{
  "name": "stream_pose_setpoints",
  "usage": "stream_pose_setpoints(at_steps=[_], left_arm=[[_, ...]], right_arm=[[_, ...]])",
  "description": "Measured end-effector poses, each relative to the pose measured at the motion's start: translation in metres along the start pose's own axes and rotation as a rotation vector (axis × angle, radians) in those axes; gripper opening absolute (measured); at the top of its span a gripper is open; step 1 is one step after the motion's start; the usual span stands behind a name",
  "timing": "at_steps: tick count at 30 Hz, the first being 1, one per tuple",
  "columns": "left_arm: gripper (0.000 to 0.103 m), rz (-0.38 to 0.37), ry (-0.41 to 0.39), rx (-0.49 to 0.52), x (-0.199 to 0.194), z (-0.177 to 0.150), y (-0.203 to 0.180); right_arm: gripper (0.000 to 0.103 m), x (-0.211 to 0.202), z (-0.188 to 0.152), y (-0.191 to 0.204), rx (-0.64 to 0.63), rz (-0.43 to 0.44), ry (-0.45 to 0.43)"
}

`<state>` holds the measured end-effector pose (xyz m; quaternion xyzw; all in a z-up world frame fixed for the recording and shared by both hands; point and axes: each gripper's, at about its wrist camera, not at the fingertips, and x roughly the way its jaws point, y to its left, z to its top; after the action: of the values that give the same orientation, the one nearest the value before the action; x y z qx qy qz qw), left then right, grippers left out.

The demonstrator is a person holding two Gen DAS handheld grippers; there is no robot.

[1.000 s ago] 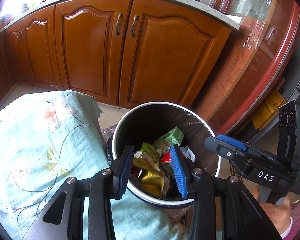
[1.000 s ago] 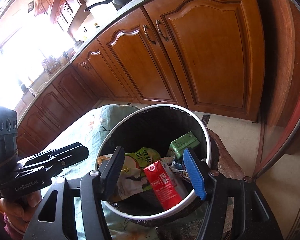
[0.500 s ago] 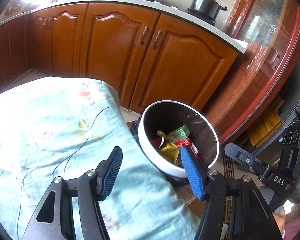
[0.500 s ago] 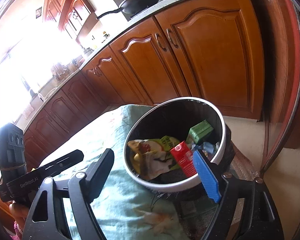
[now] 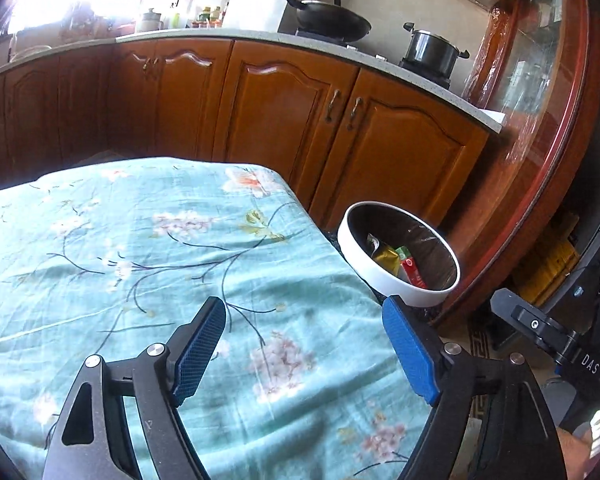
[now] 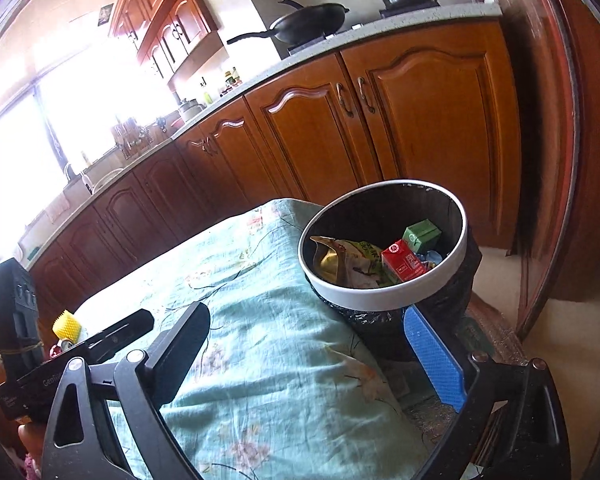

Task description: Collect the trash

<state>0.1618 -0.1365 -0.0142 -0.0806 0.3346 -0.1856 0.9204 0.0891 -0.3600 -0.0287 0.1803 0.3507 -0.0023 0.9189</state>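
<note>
Here, left gripper (image 5: 304, 354) and right gripper (image 6: 312, 354) hang spread and empty above the tablecloth (image 5: 140, 248); the bin (image 6: 384, 296) beside it holds wrappers (image 6: 360, 260), partly hidden by its rim; a yellow object (image 6: 66, 325), possibly trash, sits half-hidden.

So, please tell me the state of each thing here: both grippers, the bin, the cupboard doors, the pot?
Left gripper: open, empty, above the tablecloth.
Right gripper: open, empty.
Trash bin: uncovered, partly filled with wrappers and cartons.
Cupboard doors: closed.
Pot: lid on.
</note>
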Motion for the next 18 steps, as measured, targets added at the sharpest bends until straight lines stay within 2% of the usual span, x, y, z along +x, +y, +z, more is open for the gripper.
stream_pose_setpoints(at_steps=[4,6,9,14,18], left_arm=[[0.086,0.051,-0.107,0.057,-0.037,-0.010,-0.006],[0.098,0.104,-0.171,0.083,-0.055,-0.017,-0.010],[0.102,0.154,-0.278,0.110,-0.078,-0.030,-0.015],[0.102,0.194,-0.354,0.137,-0.099,-0.061,-0.022],[0.102,0.204,-0.358,0.150,-0.100,-0.073,-0.023]], right_arm=[[0.099,-0.020,0.001,0.014,-0.056,-0.035,-0.059],[0.103,-0.036,0.002,0.021,-0.084,-0.063,-0.124],[0.103,-0.056,-0.002,0.030,-0.124,-0.126,-0.228],[0.103,-0.065,-0.018,0.030,-0.128,-0.148,-0.297],[0.103,-0.065,-0.027,0.031,-0.146,-0.170,-0.306]])
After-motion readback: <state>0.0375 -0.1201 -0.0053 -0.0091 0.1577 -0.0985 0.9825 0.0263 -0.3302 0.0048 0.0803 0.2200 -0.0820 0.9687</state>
